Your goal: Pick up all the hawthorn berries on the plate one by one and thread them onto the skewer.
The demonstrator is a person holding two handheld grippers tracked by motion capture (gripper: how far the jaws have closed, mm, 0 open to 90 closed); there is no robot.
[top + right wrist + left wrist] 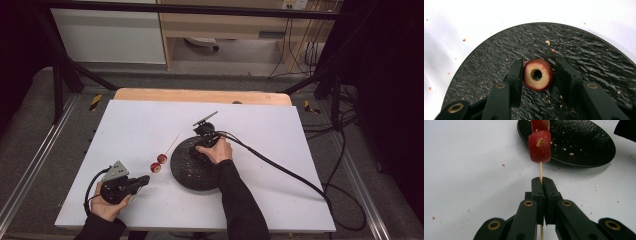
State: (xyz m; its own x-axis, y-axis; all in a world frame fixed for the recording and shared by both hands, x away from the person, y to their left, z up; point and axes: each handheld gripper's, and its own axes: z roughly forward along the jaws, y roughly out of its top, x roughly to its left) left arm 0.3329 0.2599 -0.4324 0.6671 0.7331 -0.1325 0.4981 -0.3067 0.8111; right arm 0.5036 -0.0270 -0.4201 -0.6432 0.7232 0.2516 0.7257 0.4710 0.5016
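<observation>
Black jaws of the left gripper rise from the bottom of the left gripper view, pressed flat together on a thin wooden skewer that runs up between them toward twelve o'clock. Its lower end is cut off by the frame's bottom edge. Threaded on the stick just beyond the jaws is a red-skinned fruit slice with pale flesh; a second red slice sits above it, cropped by the top edge, so its shape is hard to make out.

In the high view the left gripper lies at about seven o'clock on the white table sheet, held in the person's left hand. The skewer slants up toward one o'clock, with the two red slices just off the left edge of a round black textured plate.

The right gripper is over the plate near the table's centre, its tips hidden under the right hand. In the right gripper view its jaws stand on either side of a cored red fruit ring with cream flesh and a dark centre hole lying on the plate. The left jaw touches the ring; a narrow gap seems to remain at the right jaw, so whether it is gripped I cannot tell. Crumbs dot the plate and sheet.
</observation>
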